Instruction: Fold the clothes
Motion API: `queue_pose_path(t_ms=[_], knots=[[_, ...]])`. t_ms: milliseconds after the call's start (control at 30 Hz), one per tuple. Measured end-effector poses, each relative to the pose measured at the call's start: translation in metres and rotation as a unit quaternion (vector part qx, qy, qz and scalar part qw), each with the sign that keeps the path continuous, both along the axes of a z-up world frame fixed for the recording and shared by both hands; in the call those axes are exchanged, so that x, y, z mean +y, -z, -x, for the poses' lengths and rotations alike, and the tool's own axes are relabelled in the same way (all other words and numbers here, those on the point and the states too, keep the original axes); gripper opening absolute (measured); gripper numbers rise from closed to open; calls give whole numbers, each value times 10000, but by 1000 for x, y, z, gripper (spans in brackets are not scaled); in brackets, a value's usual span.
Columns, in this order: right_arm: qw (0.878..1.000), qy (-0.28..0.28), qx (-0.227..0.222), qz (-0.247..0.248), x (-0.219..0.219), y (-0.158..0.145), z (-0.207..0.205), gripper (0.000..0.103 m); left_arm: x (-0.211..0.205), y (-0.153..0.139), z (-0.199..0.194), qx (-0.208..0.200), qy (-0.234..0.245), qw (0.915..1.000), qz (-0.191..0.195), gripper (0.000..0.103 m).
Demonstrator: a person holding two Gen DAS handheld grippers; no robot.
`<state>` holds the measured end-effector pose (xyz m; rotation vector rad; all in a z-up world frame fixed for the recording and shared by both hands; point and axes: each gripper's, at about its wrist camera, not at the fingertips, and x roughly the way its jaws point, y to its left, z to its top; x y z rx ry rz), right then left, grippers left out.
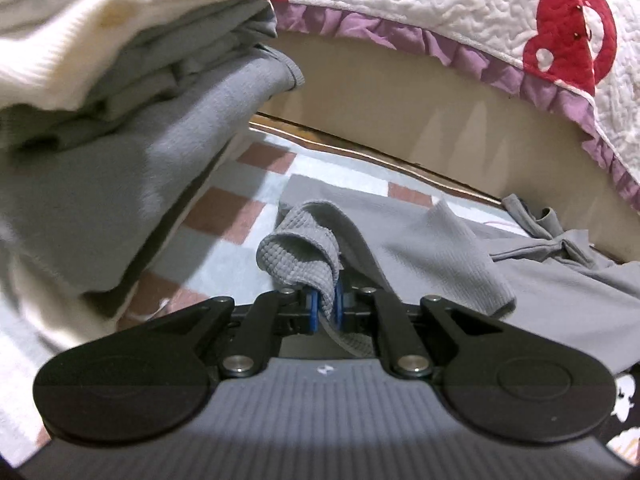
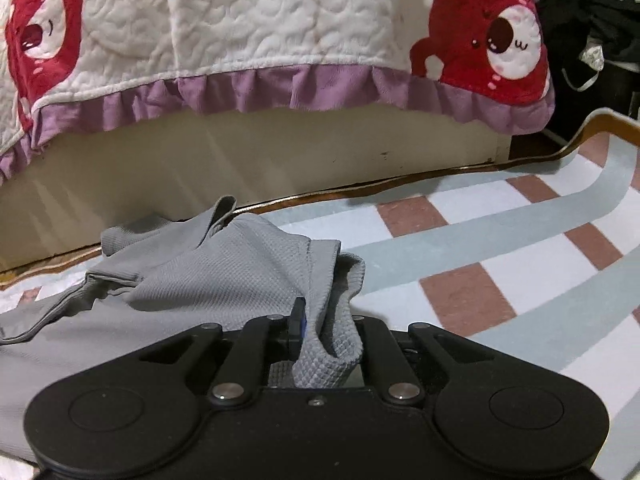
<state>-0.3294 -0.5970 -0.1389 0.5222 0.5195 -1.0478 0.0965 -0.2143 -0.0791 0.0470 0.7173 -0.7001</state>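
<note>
A grey waffle-knit garment (image 1: 540, 280) lies spread on the checked rug (image 1: 224, 208). My left gripper (image 1: 326, 308) is shut on a bunched edge of it, which curls up over the blue pads. In the right wrist view the same grey garment (image 2: 200, 280) stretches away to the left. My right gripper (image 2: 320, 328) is shut on another folded edge of it; the cloth hides the right finger.
A stack of folded clothes (image 1: 100, 112), cream on top and grey below, stands close at the left. A bed with a white quilt (image 2: 280, 20), red bears and purple frill runs across the back. Dark clothes (image 2: 592, 20) pile at the far right. The rug (image 2: 520, 260) extends right.
</note>
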Motion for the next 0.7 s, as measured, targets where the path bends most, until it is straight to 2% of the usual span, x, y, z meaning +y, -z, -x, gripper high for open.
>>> queue_pose_path(t_ms=[67,200,367,433,467,533,600,700], knots=[[9999,-47,93,-4,3,0,1,8,1,-3,7,-101,-3,9998,-149,8],[9993,-277,226,-64,21,-9,10,8,10,-8,13,103,-96,9997,-191,8],[9935,-567,965,200,51,-39,24,8,35,-14,44,224,-87,9984,-504,8],[9923,-578,1094,80,61,-47,34,8,47,-19,62,273,0,9980,-562,8],[9911,-582,1192,-54,67,-44,40,8,52,-21,71,296,41,9977,-604,8],[9879,-594,1392,-336,80,-37,51,8,54,-13,79,343,52,9947,-973,8],[9828,-611,1599,-697,86,-16,59,8,54,-3,82,435,30,9900,-1342,9],[9777,-380,1875,-868,84,7,60,9,57,0,76,632,-84,9878,-1424,12]])
